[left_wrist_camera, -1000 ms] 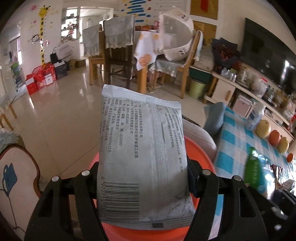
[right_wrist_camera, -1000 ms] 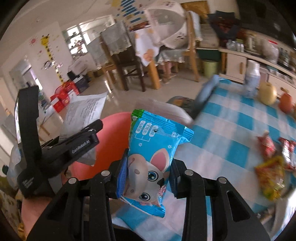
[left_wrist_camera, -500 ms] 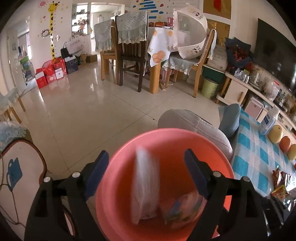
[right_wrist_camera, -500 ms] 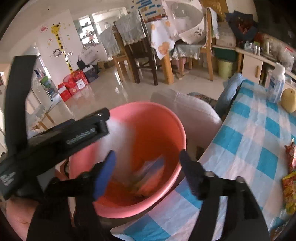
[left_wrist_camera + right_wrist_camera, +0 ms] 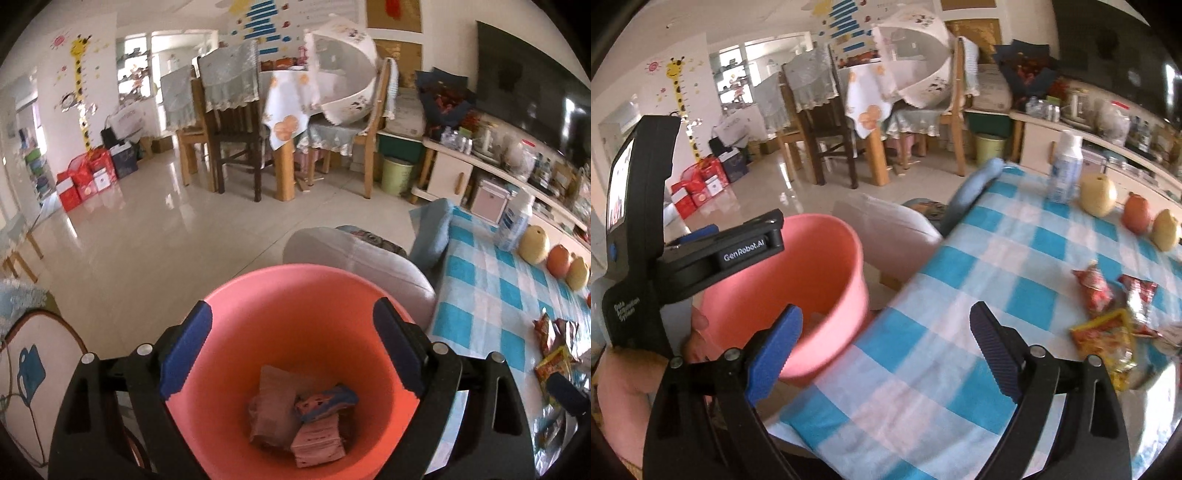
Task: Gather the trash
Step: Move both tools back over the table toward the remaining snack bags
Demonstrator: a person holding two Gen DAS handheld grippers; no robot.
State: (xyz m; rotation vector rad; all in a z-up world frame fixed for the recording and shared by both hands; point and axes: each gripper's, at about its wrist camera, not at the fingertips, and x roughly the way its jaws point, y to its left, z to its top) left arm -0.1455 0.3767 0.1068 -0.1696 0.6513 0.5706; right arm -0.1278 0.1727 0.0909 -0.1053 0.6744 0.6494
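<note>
crumpled wrappers (image 5: 303,417) piled at the bottom of the upright pink bucket (image 5: 306,295)

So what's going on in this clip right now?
A person with a gripper in each hand is clearing snack wrappers off a blue-checked tablecloth into a pink bucket. Both the left gripper and the right gripper have just been opening and hold nothing. Several packets lie in the bucket's bottom. More wrappers remain on the table, beside fruit and a bottle.
</note>
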